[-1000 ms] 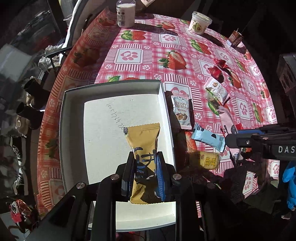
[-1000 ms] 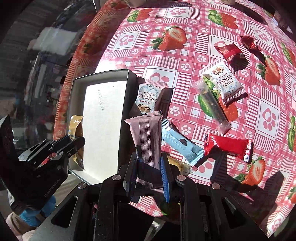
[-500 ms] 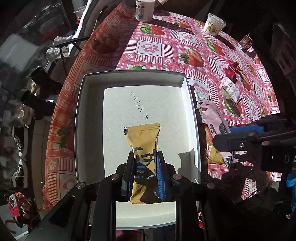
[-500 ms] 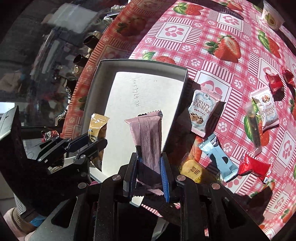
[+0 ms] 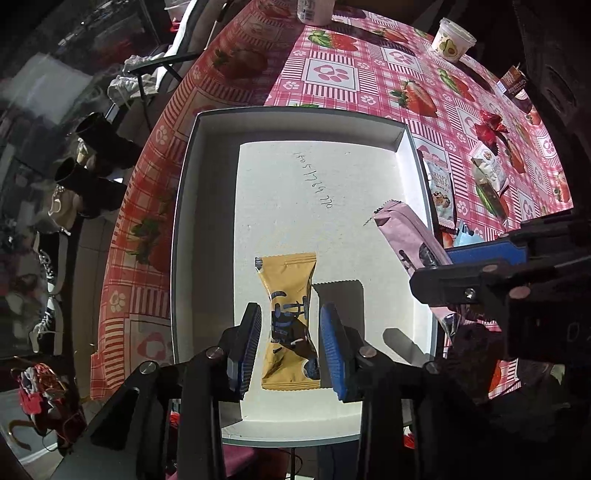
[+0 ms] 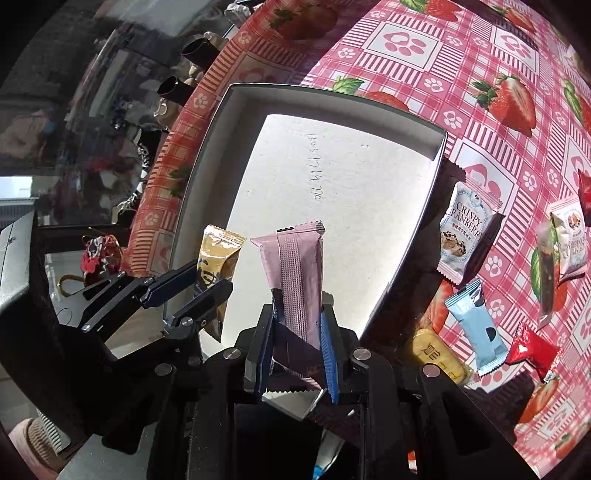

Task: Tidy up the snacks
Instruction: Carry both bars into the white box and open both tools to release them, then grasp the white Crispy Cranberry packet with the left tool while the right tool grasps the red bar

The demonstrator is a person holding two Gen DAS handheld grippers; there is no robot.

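A white shallow box (image 5: 207,155) lies on the strawberry tablecloth; it also shows in the right wrist view (image 6: 236,110). My left gripper (image 5: 290,347) is open over the box's near end. A yellow snack packet (image 5: 288,295) sits between its fingers, which stand apart from it. It also shows in the right wrist view (image 6: 218,254). My right gripper (image 6: 297,350) is shut on a pink snack bar (image 6: 295,273) and holds it above the box's near right part. The pink bar shows in the left wrist view (image 5: 406,236).
Loose snacks lie right of the box: a white cranberry packet (image 6: 467,230), a light blue packet (image 6: 476,326), a red packet (image 6: 532,349), a yellow packet (image 6: 439,356). A cup (image 5: 452,38) and a jar (image 5: 314,11) stand at the far edge. Shoes (image 5: 96,147) lie on the floor to the left.
My left gripper has opened, letting go of the yellow packet over the box. My right gripper has carried the pink bar left, from above the loose snacks to above the box.
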